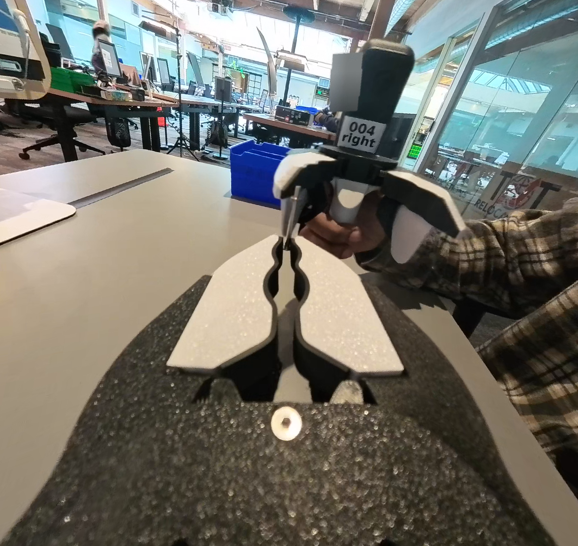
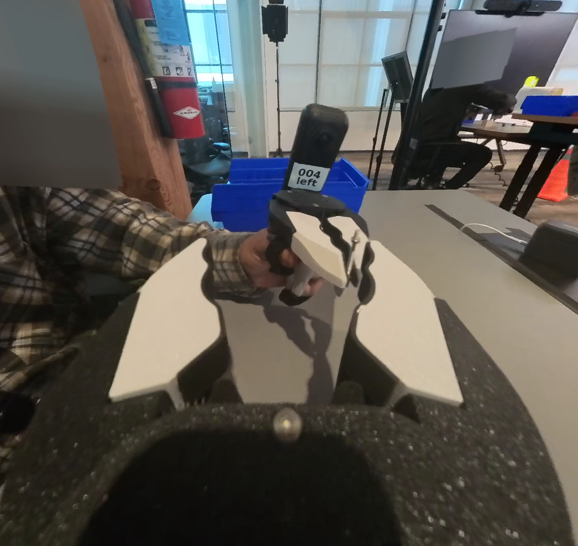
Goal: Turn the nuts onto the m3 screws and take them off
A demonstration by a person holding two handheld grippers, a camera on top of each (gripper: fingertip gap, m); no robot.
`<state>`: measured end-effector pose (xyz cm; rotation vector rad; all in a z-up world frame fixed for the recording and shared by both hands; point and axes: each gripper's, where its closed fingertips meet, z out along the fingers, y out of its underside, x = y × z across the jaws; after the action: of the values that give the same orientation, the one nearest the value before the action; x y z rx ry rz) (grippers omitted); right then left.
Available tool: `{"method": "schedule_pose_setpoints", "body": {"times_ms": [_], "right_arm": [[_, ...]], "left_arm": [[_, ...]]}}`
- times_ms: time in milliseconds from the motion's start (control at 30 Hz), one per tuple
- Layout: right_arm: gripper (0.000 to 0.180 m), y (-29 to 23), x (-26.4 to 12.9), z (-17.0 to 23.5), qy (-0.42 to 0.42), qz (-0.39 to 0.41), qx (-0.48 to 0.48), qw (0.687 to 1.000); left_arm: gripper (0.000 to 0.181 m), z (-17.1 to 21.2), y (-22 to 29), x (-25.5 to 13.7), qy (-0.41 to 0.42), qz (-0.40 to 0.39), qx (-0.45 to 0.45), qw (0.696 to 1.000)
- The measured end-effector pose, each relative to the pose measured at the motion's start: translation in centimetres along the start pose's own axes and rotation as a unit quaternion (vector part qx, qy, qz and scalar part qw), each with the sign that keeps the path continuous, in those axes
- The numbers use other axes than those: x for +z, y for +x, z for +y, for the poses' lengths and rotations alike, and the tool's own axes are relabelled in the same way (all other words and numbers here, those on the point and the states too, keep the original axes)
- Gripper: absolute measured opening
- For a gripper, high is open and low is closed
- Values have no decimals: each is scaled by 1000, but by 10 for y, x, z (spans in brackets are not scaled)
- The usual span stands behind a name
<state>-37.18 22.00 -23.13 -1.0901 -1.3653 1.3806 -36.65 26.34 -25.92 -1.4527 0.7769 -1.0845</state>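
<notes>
Thin silvery m3 screw (image 1: 289,221) clamped upright in left fingers (image 1: 244,296); right fingers (image 2: 175,315) apart.

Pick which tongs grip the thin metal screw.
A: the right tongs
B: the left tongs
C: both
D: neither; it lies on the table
B: the left tongs pinch the screw at their tips, while the right tongs stand wide open.

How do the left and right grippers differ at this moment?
The left gripper is shut on the thin metal screw at its fingertips; the right gripper is open and grips nothing. The left gripper's fingers nearly meet; the right gripper's spread wide, one beside the screw. Both are hand-held over the grey table, facing each other.
</notes>
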Motion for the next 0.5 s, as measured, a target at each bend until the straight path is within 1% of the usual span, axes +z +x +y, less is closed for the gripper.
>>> {"method": "schedule_pose_setpoints", "body": {"times_ms": [100,233,400,500], "right_arm": [[91,5,8,-3,12,-7,9,1000],[93,0,20,0,-4,-22,1,1000],[88,0,0,-2,3,-6,-1,1000],[90,7,-1,-6,10,4,2,1000]], "left_arm": [[4,1,1,1,-2,2,0,1000],[4,0,-1,-1,-1,-2,2,1000],[3,-1,-3,-2,1,-7,-1,1000],[4,0,-1,0,-1,-2,1,1000]]}}
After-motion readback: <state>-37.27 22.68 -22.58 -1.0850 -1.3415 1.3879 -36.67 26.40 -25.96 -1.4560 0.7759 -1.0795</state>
